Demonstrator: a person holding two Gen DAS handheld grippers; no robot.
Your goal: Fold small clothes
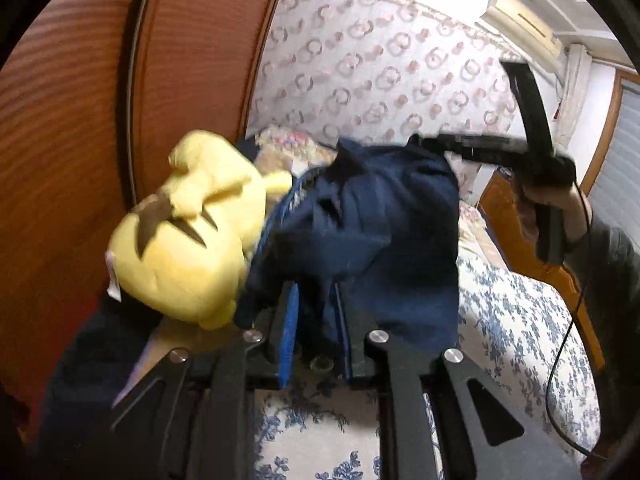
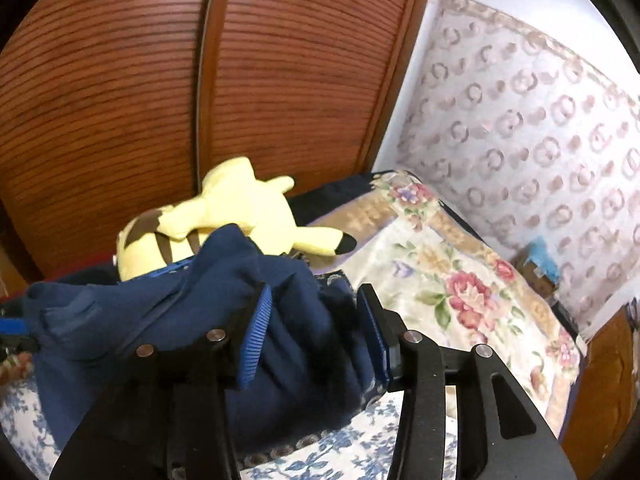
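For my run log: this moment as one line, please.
navy garment spans both jaws; left gripper gripping; right gripper grip unclear; over bed

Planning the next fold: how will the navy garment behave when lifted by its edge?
Probably floppy: the navy garment bunches in deep creases between the right claw pads and sags onto the bed. Likely light. The knit looks grippy, not slippery.

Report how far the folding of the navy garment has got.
Done: nothing looks folded yet. The navy blue fabric garment is a crumpled bunch with no flat crease in view.
In hand: the left claw and right claw each have its cloth between their pads, holding it above the blue floral bedspread.
Left: probably spreading it flat on the bed, then folding.
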